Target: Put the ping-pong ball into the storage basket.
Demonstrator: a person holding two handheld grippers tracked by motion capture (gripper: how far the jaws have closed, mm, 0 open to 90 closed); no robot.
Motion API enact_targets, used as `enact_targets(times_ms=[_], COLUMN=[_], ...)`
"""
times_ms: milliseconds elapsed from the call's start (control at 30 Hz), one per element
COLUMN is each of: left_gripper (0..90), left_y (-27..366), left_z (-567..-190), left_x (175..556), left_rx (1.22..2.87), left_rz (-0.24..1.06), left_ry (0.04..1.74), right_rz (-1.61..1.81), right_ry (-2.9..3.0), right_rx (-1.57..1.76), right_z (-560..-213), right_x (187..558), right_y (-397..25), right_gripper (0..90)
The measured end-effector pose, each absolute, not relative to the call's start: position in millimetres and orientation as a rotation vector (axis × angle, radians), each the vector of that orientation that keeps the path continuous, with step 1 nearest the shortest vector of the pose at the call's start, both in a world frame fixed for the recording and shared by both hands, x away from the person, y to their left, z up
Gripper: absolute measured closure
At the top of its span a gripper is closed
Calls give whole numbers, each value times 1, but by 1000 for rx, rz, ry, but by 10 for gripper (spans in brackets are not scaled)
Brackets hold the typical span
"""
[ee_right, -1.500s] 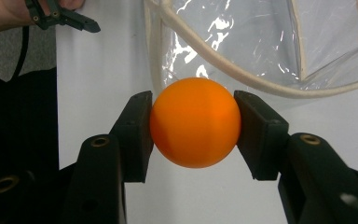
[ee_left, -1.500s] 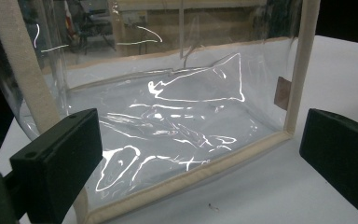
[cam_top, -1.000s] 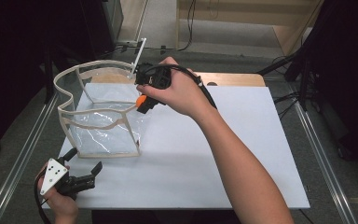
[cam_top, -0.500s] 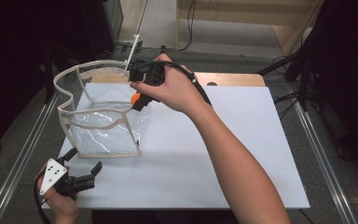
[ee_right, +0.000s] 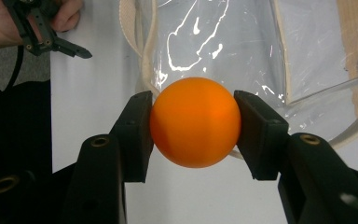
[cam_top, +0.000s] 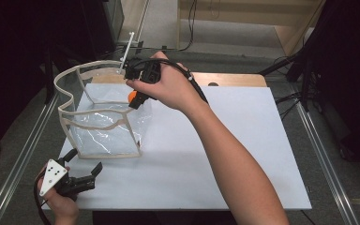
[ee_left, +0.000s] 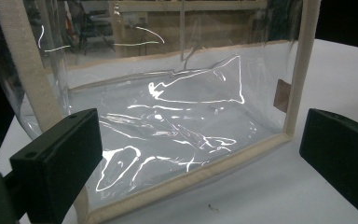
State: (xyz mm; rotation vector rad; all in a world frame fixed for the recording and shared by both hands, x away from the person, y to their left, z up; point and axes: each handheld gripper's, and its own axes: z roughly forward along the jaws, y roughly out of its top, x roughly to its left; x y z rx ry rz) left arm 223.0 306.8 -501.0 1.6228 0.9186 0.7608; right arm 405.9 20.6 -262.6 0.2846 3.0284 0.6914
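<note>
orange ball (ee_right: 195, 122) clamped between the right gripper (cam_top: 137, 97) jaws, held in the air over the open top of the clear bag (cam_top: 104, 126), at its far right rim. round, so no long axis and no facing to speak of. bag stands upright on the white table (cam_top: 225, 154), mouth up, cream trim around the edges. step in hand, as i read it: carry ball over the mouth for a drop. next move likely calls for centring past the rim, then opening. left gripper (cam_top: 79, 180) spread wide, holding nothing, just short of the bag's near bottom edge.
</note>
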Motion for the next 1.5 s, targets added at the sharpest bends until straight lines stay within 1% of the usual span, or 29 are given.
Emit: enact_targets(times_ms=[633,1500], left_gripper=[0,0], left_y=[307,307], left_z=[-501,-501], left_x=[223,223], left_rx=[1624,1622], left_rz=[761,760], left_ry=[918,917], right_rz=[678,661], right_ry=[3012,3017], right_rx=[320,344], right_z=[-262,-275], right_x=[414,428], right_y=[28,35], right_gripper=[479,479])
